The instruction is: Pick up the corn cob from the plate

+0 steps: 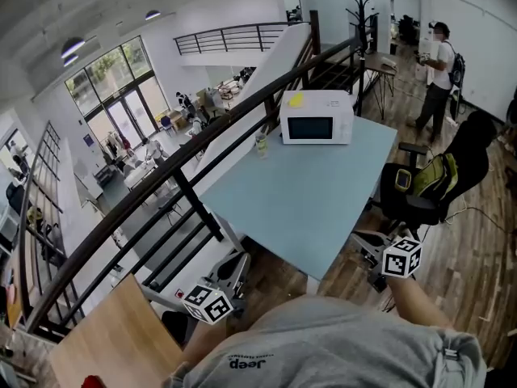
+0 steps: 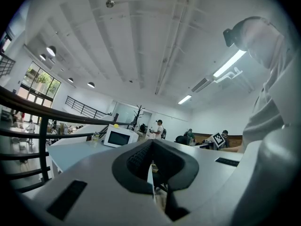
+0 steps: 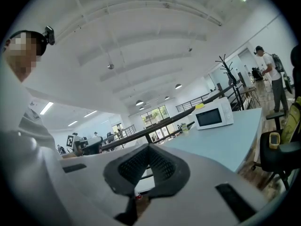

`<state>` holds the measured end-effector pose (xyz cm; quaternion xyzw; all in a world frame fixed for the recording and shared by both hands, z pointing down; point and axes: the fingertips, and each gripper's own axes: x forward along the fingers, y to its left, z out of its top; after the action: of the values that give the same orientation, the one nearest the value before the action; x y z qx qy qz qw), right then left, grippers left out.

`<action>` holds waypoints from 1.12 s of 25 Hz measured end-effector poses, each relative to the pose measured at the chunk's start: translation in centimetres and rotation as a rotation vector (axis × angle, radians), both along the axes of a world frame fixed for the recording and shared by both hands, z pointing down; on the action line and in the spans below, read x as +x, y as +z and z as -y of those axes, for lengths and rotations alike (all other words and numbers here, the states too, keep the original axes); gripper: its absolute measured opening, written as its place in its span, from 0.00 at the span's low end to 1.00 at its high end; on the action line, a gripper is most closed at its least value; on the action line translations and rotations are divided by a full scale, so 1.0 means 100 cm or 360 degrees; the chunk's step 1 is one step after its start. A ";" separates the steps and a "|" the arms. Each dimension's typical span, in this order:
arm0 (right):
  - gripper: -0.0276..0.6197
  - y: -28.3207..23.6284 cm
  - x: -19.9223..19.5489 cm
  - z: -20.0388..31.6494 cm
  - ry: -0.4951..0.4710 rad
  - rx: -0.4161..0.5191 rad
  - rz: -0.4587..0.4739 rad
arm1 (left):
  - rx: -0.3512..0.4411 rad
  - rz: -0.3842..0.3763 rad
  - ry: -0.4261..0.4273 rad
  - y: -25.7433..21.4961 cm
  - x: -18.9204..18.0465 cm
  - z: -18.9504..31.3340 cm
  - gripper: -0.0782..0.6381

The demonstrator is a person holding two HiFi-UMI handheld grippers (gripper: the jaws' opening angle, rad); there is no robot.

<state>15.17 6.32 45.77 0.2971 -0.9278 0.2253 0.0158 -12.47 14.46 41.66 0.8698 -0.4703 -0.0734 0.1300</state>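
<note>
No corn cob and no plate shows in any view. A pale blue table (image 1: 307, 192) stands ahead of me with a white microwave (image 1: 317, 117) at its far end. My left gripper (image 1: 239, 260) is held low, short of the table's near-left corner. Its jaws meet with nothing between them in the left gripper view (image 2: 151, 143). The right gripper (image 1: 360, 240) hovers by the table's near-right edge. In the right gripper view (image 3: 149, 148) it is shut and empty too. Both point roughly level toward the table (image 3: 221, 145).
A small yellow object (image 1: 296, 99) lies on the microwave, and a glass jar (image 1: 261, 144) stands beside it. A dark railing (image 1: 202, 144) runs along the table's left side. An office chair with a yellow-green bag (image 1: 436, 176) stands right. A person (image 1: 440, 71) stands far back. A wooden surface (image 1: 121, 330) lies at lower left.
</note>
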 end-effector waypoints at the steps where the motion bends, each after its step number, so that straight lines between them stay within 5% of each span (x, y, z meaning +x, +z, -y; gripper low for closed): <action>1: 0.07 0.000 0.001 0.001 -0.0003 -0.0011 0.0011 | 0.0000 0.0003 0.0002 0.000 0.001 0.002 0.13; 7: 0.07 -0.003 0.023 0.010 -0.0012 -0.0024 0.0053 | 0.0001 0.0037 0.0021 -0.009 0.027 0.019 0.13; 22: 0.07 0.011 0.159 0.044 0.0050 -0.0077 0.0153 | -0.0022 0.0139 0.0040 -0.025 0.159 0.074 0.13; 28: 0.07 0.032 0.167 0.073 0.0024 -0.0115 0.0176 | -0.0069 0.0174 0.0021 -0.017 0.172 0.091 0.13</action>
<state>31.90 -1.02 48.97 0.2903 -0.9162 0.2749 -0.0264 4.70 5.37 39.98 0.8726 -0.4725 -0.0148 0.1233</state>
